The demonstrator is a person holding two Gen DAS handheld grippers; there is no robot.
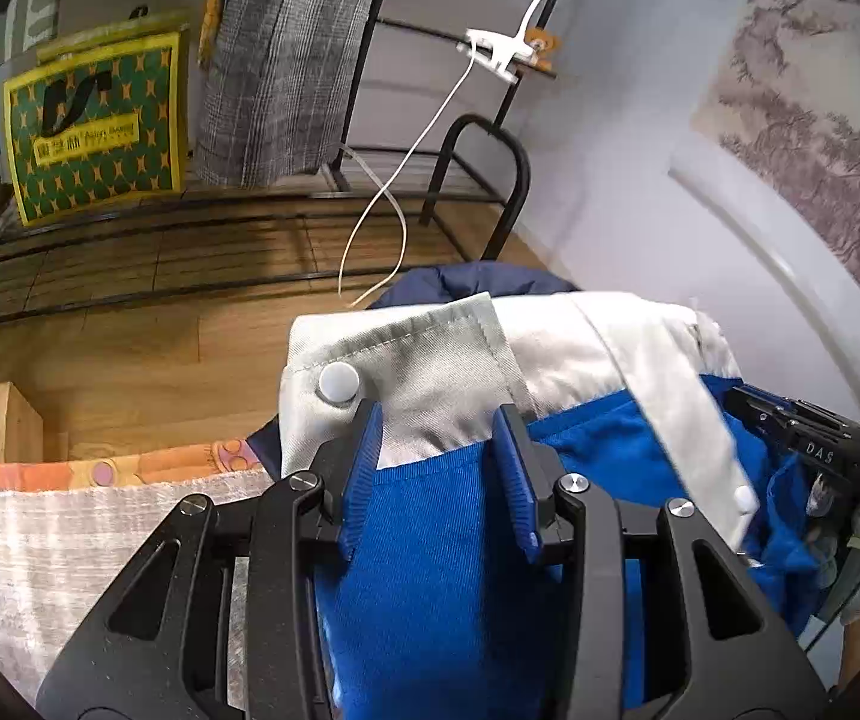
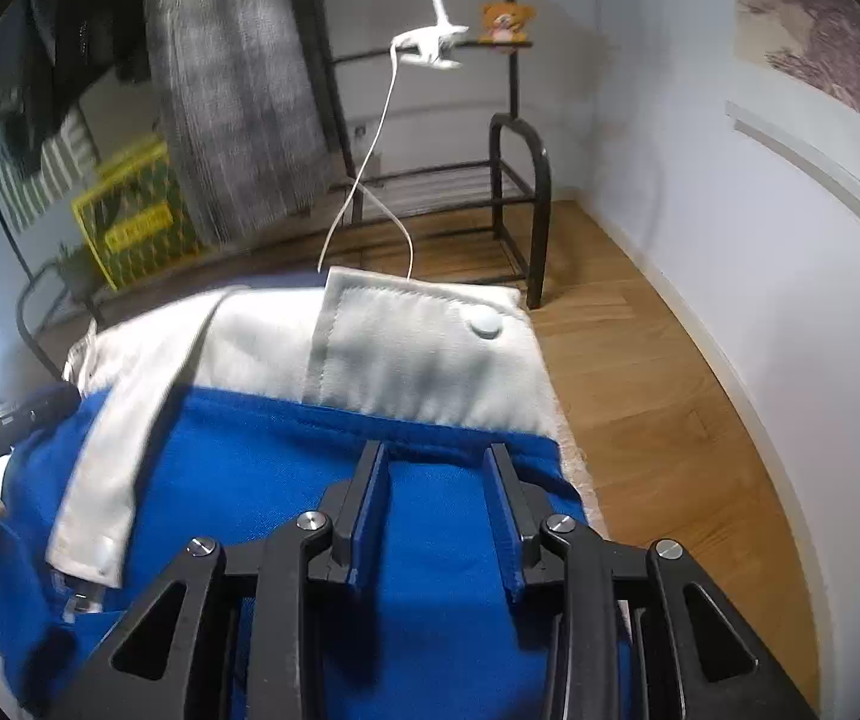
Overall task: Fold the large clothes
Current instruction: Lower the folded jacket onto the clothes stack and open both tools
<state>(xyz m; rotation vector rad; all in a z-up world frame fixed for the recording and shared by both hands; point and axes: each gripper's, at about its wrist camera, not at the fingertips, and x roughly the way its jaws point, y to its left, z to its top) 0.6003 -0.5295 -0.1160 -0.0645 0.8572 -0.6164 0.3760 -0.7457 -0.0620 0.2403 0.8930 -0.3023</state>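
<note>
A blue and white jacket (image 1: 448, 360) lies bunched on a pale cover; its white flap carries a round snap button (image 1: 338, 382). My left gripper (image 1: 436, 420) is shut on the jacket where blue cloth meets white, and fabric fills the gap between its blue pads. In the right wrist view the same jacket (image 2: 249, 450) spreads under my right gripper (image 2: 436, 456), which is shut on a fold of the blue cloth just below the white flap with its button (image 2: 485, 322). A white snap strip (image 2: 123, 420) runs down the left. Each gripper's black body shows at the other view's edge.
A grey-white cover (image 1: 69, 540) sits under the jacket. Beyond lie wood floor (image 2: 640, 390), a black metal rack (image 2: 520, 180), a hanging grey plaid garment (image 1: 285, 60), a yellow-green bag (image 1: 93, 120), a dangling white cable (image 1: 393, 180) and a white wall (image 2: 730, 210).
</note>
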